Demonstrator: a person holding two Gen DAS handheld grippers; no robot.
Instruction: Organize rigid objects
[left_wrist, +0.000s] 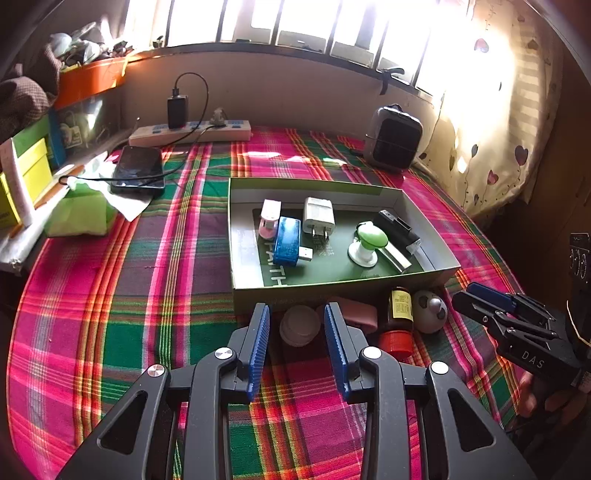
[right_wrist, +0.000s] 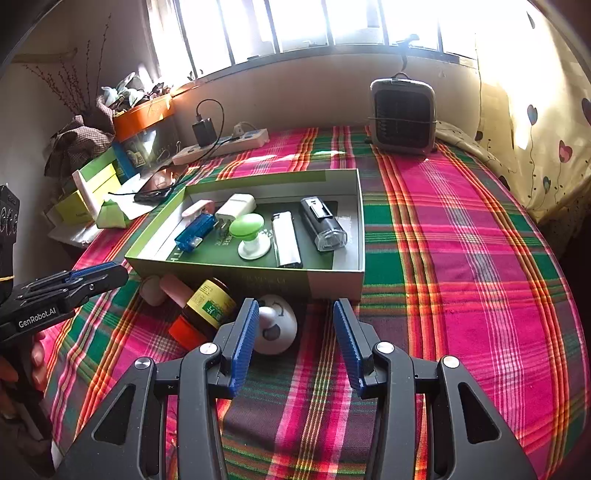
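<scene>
A shallow green box (left_wrist: 332, 293) (right_wrist: 255, 275) lies on the plaid cloth. Inside are a pink item (left_wrist: 269, 219), a blue USB device (left_wrist: 286, 242), a white charger (left_wrist: 318, 218), a green-topped knob (left_wrist: 369, 240), a white lighter (right_wrist: 286, 240) and a black device (right_wrist: 323, 223). In front of the box lie a white round piece (left_wrist: 299, 326), a pink piece (left_wrist: 356, 312), a brown bottle (left_wrist: 399, 314) (right_wrist: 208, 306) with a red cap, and a white egg-shaped item (left_wrist: 428, 310) (right_wrist: 275, 328). My left gripper (left_wrist: 296, 308) (right_wrist: 118, 271) is open over the round piece. My right gripper (right_wrist: 295, 304) (left_wrist: 467, 295) is open beside the egg, holding nothing.
A power strip (left_wrist: 192, 133) with a black adapter and a phone (left_wrist: 138, 170) lie at the back left, beside a green tissue pack (left_wrist: 79, 214) and stacked boxes. A small grey fan (right_wrist: 402, 114) stands at the back right. A curtain (right_wrist: 535, 129) hangs at the right.
</scene>
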